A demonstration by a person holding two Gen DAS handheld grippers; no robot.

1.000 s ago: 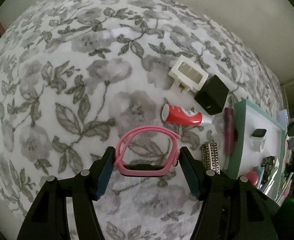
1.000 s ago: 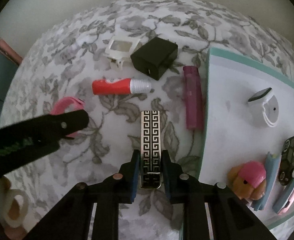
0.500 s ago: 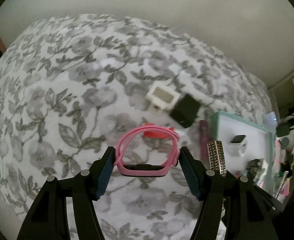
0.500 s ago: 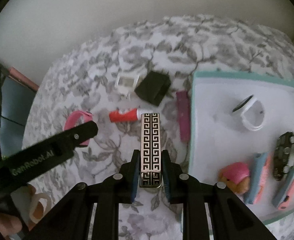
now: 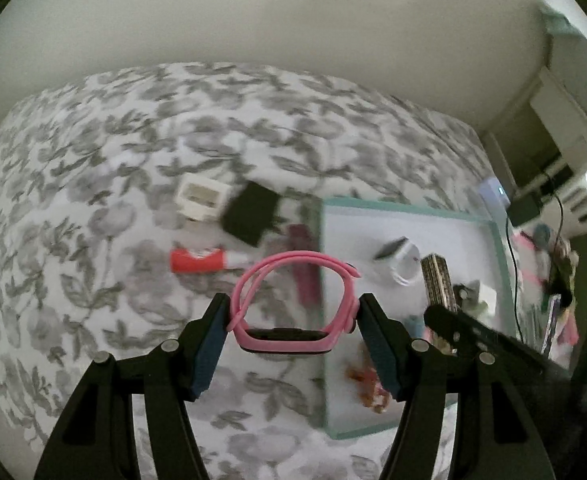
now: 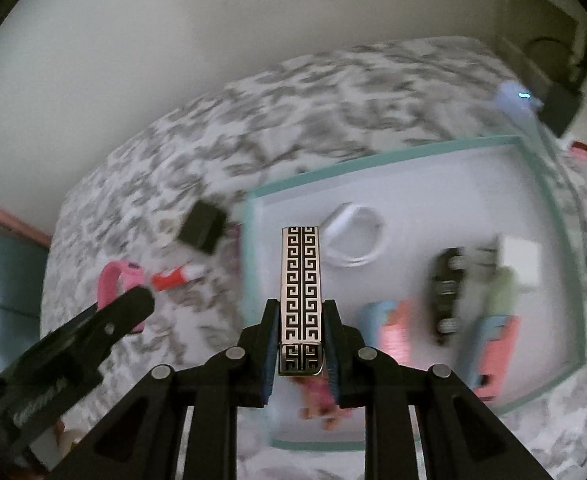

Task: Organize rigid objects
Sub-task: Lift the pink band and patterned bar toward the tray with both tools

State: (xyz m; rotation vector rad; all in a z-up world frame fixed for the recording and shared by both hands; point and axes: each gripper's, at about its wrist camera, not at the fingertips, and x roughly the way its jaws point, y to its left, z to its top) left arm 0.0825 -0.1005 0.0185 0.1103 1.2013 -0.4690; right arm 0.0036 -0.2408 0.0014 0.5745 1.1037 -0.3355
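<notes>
Pink rubbery looped watch [image 5: 293, 300], glossy key-patterned flat bar [image 6: 300, 280], both gripper-clamped.

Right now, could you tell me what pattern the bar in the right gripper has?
A black-and-silver maze-like key pattern, clearest in the right wrist view.

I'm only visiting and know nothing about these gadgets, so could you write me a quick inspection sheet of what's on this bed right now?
Surface: floral bedspread, with a teal-rimmed white tray lying on it.
Job's things: pink watch in the left gripper; patterned bar in the right gripper. On the bedspread: white frame, black cube, red tube, maroon stick.
Clutter: white watch and blurred toys in the tray.
Grippers: each shut on its item, held above the bed.
Cables: black cable beyond the tray's far side.
Surroundings: plain wall; blurred furniture at right.
</notes>
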